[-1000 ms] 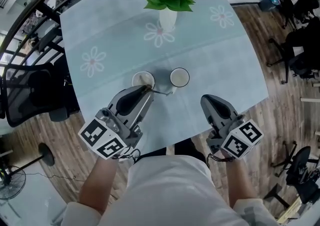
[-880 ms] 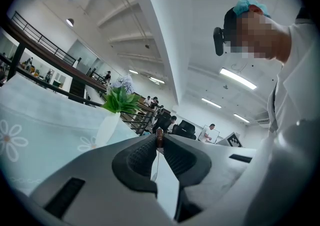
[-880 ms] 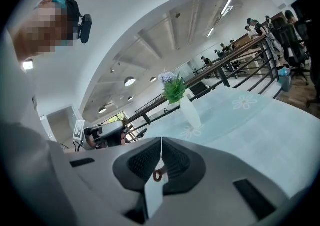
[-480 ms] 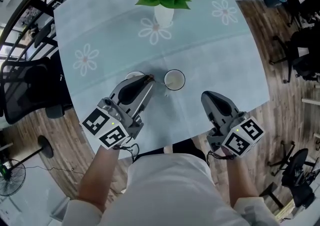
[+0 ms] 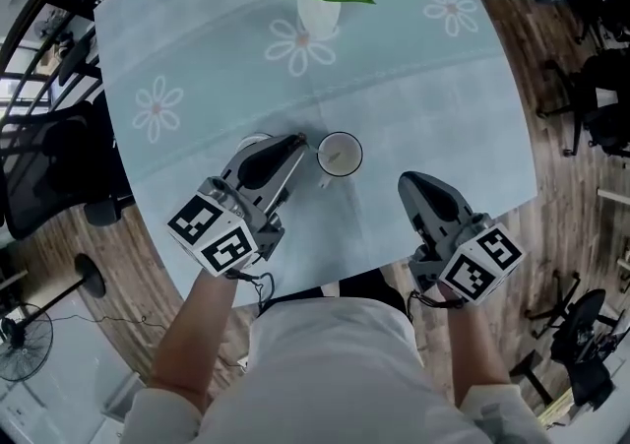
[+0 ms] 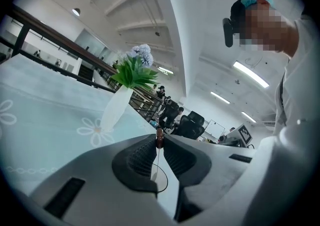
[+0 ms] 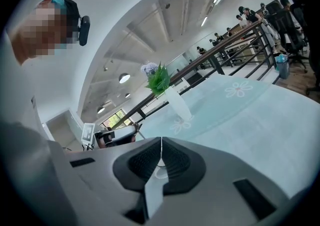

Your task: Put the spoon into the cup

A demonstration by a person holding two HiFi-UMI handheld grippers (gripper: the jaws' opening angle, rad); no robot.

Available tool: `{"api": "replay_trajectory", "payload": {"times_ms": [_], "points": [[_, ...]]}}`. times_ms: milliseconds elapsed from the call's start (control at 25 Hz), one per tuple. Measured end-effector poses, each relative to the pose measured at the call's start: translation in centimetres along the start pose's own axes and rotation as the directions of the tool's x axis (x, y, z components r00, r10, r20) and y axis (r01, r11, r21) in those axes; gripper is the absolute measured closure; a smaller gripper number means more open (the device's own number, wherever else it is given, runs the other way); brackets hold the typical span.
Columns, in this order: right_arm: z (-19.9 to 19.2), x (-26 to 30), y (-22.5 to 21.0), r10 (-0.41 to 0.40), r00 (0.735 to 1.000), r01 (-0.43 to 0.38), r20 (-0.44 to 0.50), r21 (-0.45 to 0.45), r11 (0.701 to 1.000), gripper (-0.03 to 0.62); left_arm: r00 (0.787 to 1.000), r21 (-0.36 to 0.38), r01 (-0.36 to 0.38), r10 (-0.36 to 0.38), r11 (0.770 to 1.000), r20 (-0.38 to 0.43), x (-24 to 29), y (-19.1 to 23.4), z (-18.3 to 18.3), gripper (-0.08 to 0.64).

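**Spoon in left gripper, at the cup's rim, not yet in**

Nearest, 5 o'clock: right gripper (image 5: 409, 179), jaws together on nothing, over the near edge of the table (image 5: 443, 97). At 7 o'clock: left gripper (image 5: 297, 142), jaws clamped on the spoon (image 6: 159, 141), with the brown handle end showing above the pads and the thin shaft hanging below. Its tips stand just beside the cup (image 5: 340, 154), at the cup's 9 o'clock. A white round dish (image 5: 251, 141) lies mostly hidden beneath this gripper. Farthest, 12 o'clock: vase (image 5: 317, 14) with green plant. Handling note: carry the spoon's lower end over the cup mouth and keep it near upright. Lower it inside the wall and part the jaws only then, since a release at the rim would likely tip it out.
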State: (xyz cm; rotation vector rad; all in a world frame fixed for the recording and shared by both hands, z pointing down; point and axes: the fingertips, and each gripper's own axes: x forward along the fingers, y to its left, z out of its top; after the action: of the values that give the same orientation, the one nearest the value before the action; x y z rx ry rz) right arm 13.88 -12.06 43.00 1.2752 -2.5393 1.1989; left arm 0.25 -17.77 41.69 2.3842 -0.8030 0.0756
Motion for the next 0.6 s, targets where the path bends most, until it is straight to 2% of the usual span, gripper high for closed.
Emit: {"api": "replay_trajectory", "payload": {"times_ms": [600], "points": [[-2.0, 0.6, -3.8, -0.015, 0.999, 0.017, -0.048, 0.045, 0.999, 0.569, 0.998, -0.049, -0.026, 0.022, 0.998, -0.065, 3.2, 1.8, -3.7, 0.502]]}}
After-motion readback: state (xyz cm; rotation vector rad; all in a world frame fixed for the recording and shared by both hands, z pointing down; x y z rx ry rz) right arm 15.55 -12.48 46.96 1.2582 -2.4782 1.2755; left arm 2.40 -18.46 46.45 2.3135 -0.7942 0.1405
